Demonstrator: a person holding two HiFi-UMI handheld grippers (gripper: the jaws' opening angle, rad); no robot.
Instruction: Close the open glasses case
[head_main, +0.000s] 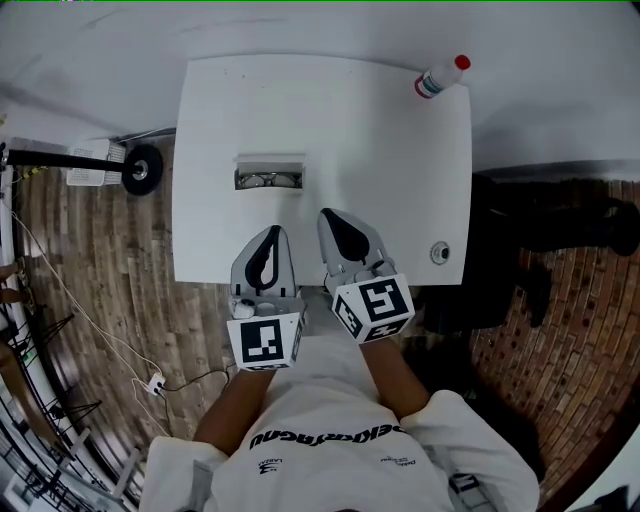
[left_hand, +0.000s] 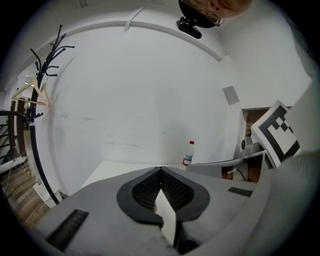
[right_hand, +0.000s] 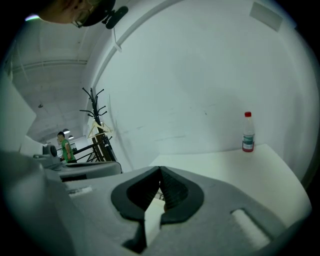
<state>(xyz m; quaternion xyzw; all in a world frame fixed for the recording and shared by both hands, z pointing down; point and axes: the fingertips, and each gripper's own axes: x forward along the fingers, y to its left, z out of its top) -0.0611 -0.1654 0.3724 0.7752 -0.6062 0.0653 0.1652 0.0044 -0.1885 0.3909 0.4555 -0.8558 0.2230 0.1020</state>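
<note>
left tongs (head_main: 271, 232) together, empty | right tongs (head_main: 331, 215) together, empty | both over table (head_main: 400, 170) near edge | glasses case (head_main: 269, 176) open, apart ahead

Open glasses case (head_main: 269, 175) lying mid-table, glasses inside

Head view looks steeply down on the tabletop (head_main: 320, 110); cameras riding the left hand-held gripper (head_main: 272, 235) and right hand-held gripper (head_main: 333, 217) face forward, low, sharing the bottle (right_hand: 248, 132).

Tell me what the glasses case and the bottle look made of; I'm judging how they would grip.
Glasses case: seemingly a hard shell, grey with a pale sheen; too small to say metal or plastic. Bottle: probably smooth whitish plastic, with a red cap and a label band.
</note>
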